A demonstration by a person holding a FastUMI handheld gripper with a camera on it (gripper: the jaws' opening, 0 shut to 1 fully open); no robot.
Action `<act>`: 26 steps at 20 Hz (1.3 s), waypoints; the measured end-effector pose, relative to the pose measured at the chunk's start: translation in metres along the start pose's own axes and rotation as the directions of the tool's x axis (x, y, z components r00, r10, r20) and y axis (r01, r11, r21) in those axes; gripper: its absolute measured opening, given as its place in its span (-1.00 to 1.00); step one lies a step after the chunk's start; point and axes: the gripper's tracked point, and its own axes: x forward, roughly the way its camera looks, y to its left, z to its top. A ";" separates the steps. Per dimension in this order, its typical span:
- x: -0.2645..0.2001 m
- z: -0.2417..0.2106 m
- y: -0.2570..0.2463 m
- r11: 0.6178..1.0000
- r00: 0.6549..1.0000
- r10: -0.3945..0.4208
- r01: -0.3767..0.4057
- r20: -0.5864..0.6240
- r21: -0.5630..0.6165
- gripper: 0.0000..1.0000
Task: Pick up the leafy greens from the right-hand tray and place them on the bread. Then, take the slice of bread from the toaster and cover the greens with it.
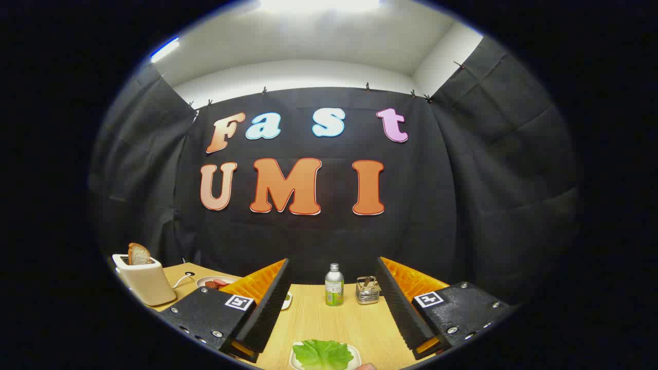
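Observation:
My gripper point(331, 303) is open, its two fingers spread wide above the wooden table point(313, 318) with nothing between them. The leafy greens point(323, 353) lie on a small white tray point(355, 354) low between the fingers, close under the gripper. A cream toaster point(145, 280) stands on the table beyond the left finger, with a slice of bread point(138, 254) sticking up out of its slot. Behind the left finger sits a plate point(216, 281) with red pieces on it, partly hidden.
A small bottle point(334, 285) with a green label and a metal wire holder point(367, 290) stand at the table's far edge, between the fingers and beyond them. A cable runs from the toaster. Black cloth walls close the booth behind and on both sides.

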 end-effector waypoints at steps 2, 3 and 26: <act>0.000 0.001 0.009 1.000 1.000 0.018 -0.018 -0.003 -0.001 0.95; 0.001 -0.001 0.014 1.000 1.000 0.029 -0.029 -0.011 -0.001 0.95; 0.021 -0.057 0.031 0.993 0.954 0.110 -0.116 -0.279 -0.002 0.95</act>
